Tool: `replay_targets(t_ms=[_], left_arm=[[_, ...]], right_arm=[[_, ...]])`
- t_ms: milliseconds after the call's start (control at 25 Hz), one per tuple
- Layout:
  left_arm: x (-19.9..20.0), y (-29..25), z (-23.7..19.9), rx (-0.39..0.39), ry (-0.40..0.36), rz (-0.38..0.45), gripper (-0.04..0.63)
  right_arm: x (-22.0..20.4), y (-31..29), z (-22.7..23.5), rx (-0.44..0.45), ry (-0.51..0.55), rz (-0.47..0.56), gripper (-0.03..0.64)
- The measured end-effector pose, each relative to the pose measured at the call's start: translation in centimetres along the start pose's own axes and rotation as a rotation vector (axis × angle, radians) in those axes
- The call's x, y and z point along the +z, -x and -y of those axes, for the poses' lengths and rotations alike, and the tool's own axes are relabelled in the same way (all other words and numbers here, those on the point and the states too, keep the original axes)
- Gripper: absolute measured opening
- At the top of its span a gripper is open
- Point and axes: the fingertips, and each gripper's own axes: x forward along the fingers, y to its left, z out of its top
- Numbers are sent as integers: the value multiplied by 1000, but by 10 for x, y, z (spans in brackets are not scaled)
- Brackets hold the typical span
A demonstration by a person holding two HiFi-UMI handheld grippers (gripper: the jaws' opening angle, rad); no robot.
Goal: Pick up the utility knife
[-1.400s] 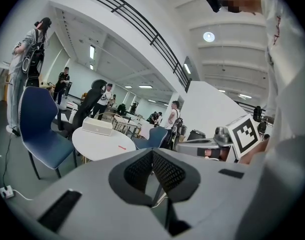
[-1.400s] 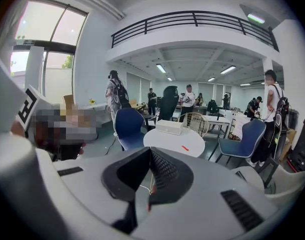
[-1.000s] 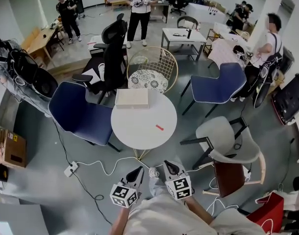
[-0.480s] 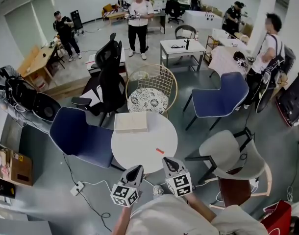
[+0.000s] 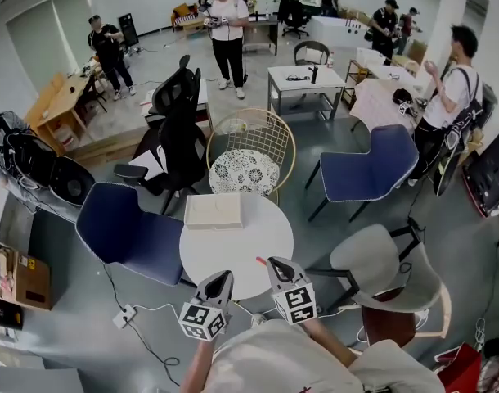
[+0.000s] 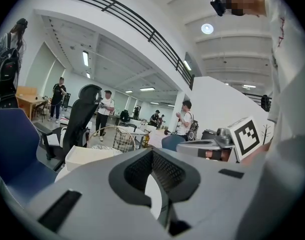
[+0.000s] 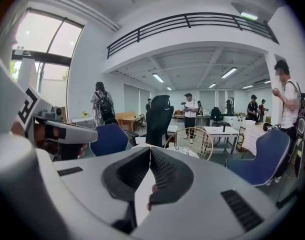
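Obs.: the utility knife [image 5: 260, 260] lay flat on the round white surface [image 5: 270, 228], near its rim at about 5 o'clock. It showed as a small red sliver, well apart from the pale box [image 5: 213, 211] at 11 o'clock.

The right gripper [image 7: 150, 151] hovered just beside the knife, on its 5 o'clock side. Its fingers [image 7: 165, 171] were pressed fully together with nothing between them. The left gripper [image 6: 152, 153] was level with it over the near rim at 7 o'clock, its fingers likewise together and empty.

Handling, our judgement:
- The knife looked slim, light and stiff, so a modest squeeze should hold it.
- Its body is probably smooth, and on this slick surface it could skid or spin if nudged from one side.
- We would take it across the narrow width at mid-length, one finger on each long edge.
- We could not tell which end carried the blade, so we would keep clear of both tips.
- The fingers must part before any descent.
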Motion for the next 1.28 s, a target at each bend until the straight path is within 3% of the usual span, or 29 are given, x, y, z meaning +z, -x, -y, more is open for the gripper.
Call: replay_targets(t_ms=[640, 1040, 1160, 1280], left_arm=[[-53, -4, -8, 44, 98, -137, 12], [-111, 19, -6, 46, 185, -251, 12], [-123, 22, -3, 40, 206, -265, 12], [-126, 25, -1, 38, 219, -272, 12]], right_arm=[[-81, -2, 3, 35, -131, -196, 17], [-133, 13, -18, 44, -200, -311, 17], [-143, 14, -20, 50, -157, -341, 17], [-148, 12, -23, 61, 36, -397, 17]])
